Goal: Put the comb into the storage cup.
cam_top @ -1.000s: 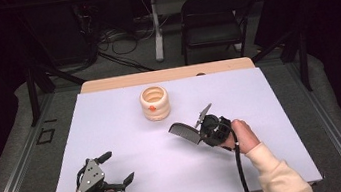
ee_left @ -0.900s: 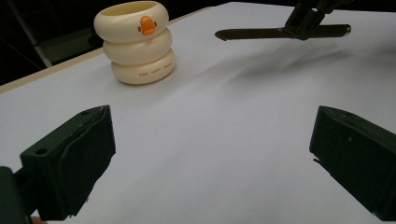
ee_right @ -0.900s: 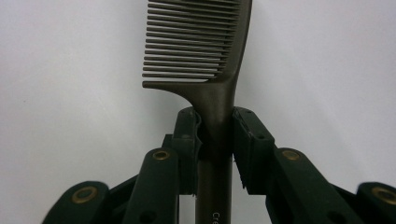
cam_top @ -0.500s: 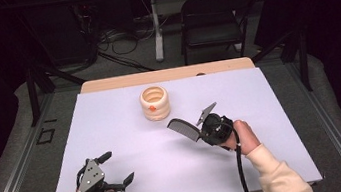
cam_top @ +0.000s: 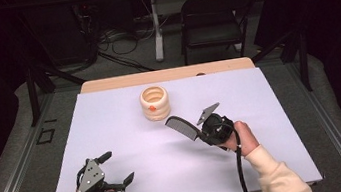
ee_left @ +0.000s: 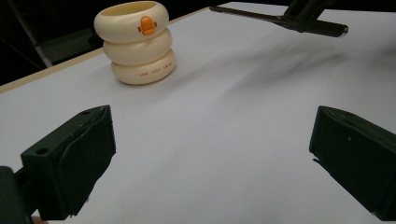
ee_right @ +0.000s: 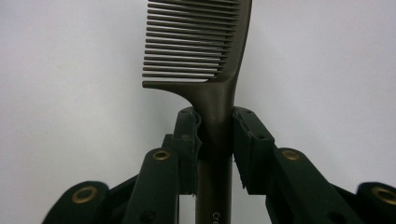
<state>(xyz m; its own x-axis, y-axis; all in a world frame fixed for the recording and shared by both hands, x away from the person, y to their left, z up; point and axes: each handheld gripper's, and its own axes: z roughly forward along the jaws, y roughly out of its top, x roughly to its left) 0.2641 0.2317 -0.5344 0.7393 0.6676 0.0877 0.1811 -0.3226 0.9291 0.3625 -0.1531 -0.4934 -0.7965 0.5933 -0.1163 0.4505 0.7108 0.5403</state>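
A dark comb (cam_top: pixel 182 126) is held above the white table sheet (cam_top: pixel 113 134), teeth end pointing toward the cream holder. My right gripper (cam_top: pixel 202 131) is shut on its handle; in the right gripper view both pads clamp the comb (ee_right: pixel 205 56) at the handle, gripper point (ee_right: pixel 215 135). A cream ringed cup with an orange duck bill (cam_top: pixel 155 102) stands upright at the table's far middle, also the cup (ee_left: pixel 137 39) in the left gripper view. My left gripper (cam_top: pixel 117 169) rests near the front left edge, jaws wide apart with nothing between them, as seen at the gripper (ee_left: pixel 210 154).
A wooden table edge (cam_top: pixel 165 75) runs behind the sheet. A black chair (cam_top: pixel 210 14) and cables stand on the floor beyond. The comb (ee_left: pixel 280 18) hangs above the sheet in the left gripper view.
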